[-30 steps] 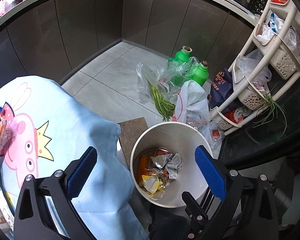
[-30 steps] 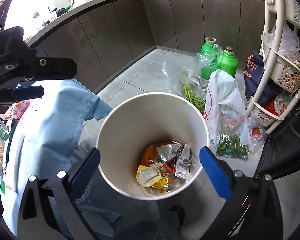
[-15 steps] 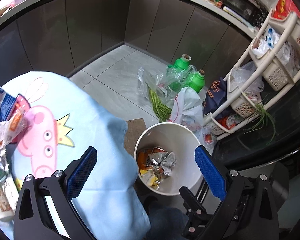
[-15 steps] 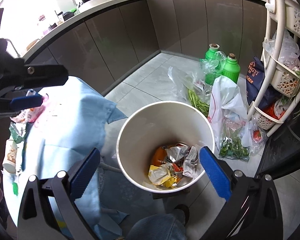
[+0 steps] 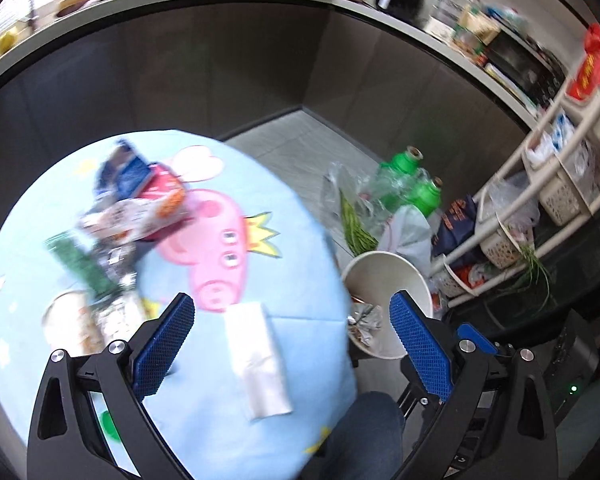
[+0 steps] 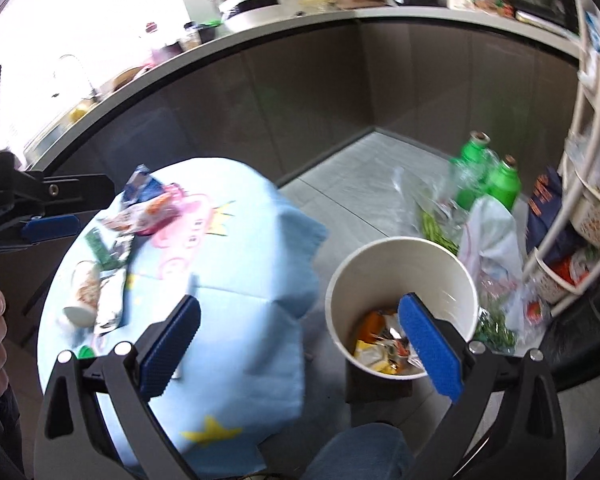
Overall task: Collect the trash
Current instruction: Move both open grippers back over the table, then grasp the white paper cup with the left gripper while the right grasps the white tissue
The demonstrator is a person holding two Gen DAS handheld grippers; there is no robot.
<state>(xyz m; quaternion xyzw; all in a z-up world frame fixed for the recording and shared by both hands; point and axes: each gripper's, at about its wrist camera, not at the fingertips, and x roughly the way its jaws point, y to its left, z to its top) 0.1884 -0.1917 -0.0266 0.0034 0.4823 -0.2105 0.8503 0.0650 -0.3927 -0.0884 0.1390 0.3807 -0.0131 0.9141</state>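
Round bench under blue cartoon cloth, wrappers piled at its far left, white packet near front edge. White bin on floor beside it, crumpled trash inside. Left tool wide, empty; right tool wide, empty

Open blue cartoon-printed tablecloth around flat white paper packet, bare on all sides; crowded at ten o'clock by heap of crumpled snack wrappers; white round trash bin mouth unobstructed from above at three o'clock; beyond it, hemmed at one o'clock by green plastic bottles and cream tiered basket rack.
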